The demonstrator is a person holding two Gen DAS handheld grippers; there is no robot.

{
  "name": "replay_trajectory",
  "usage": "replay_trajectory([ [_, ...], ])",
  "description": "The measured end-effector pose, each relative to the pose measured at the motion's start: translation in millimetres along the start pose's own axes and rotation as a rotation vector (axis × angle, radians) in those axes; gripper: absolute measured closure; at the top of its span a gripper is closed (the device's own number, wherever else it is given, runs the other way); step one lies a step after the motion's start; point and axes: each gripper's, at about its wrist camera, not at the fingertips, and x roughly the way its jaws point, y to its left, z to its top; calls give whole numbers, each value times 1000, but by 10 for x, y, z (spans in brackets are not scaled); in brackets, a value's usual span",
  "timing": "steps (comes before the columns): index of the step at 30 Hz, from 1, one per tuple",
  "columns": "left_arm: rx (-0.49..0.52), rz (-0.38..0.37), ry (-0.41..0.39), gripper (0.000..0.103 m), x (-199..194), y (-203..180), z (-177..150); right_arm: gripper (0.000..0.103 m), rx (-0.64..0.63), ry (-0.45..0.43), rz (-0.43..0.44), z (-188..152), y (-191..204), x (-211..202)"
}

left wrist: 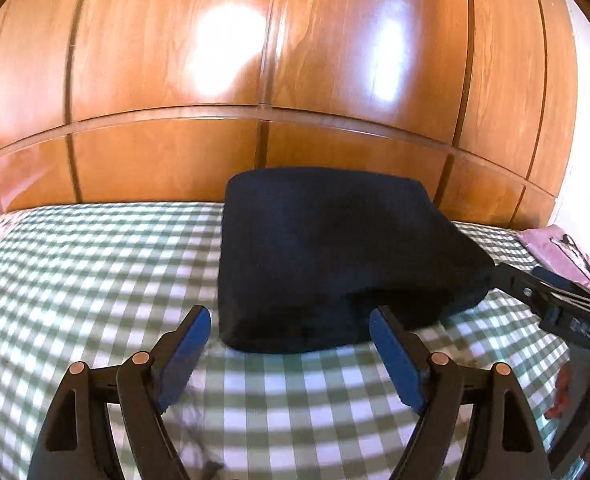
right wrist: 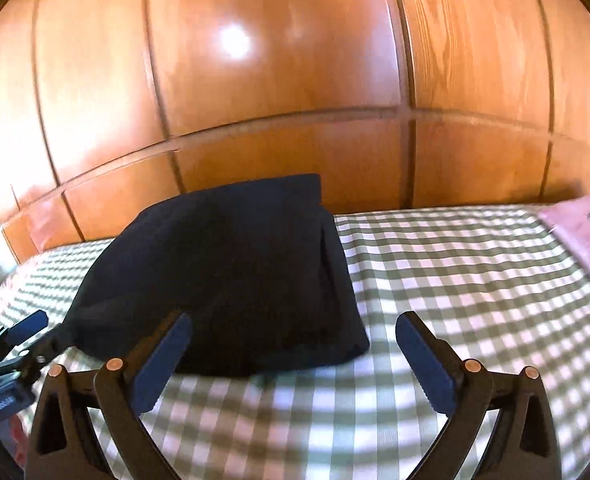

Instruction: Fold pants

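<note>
The dark navy pants (left wrist: 327, 256) lie folded into a compact thick bundle on the green-and-white checked bed cover (left wrist: 95, 264). My left gripper (left wrist: 291, 320) is open and empty, its blue pads just short of the bundle's near edge. In the right wrist view the same pants (right wrist: 231, 276) lie left of centre. My right gripper (right wrist: 295, 328) is open and empty, its fingers either side of the bundle's near right corner. The right gripper also shows at the right edge of the left wrist view (left wrist: 515, 280), and the left gripper shows at the lower left of the right wrist view (right wrist: 35, 332).
A glossy wooden wardrobe (left wrist: 295, 60) stands right behind the bed. A pink folded cloth (right wrist: 583, 236) lies at the bed's far right; it also shows in the left wrist view (left wrist: 563, 252). The checked bed cover (right wrist: 475, 280) stretches to the right of the pants.
</note>
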Motion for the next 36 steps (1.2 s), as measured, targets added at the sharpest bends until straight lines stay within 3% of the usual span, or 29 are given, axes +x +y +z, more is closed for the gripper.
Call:
replay_trajectory([
  [7, 1, -5, -105, 20, -332, 40, -134, 1, -29, -53, -25, -337, 197, -359],
  [13, 13, 22, -107, 20, -430, 69, -246, 1, -3, -79, -58, -597, 224, -469],
  [29, 94, 72, -179, 20, -543, -88, -366, 1, -85, -181, -77, -592, 392, -567],
  [36, 70, 75, -185, 20, -550, -30, -366, 1, -20, -198, -62, -595, 267, -594],
])
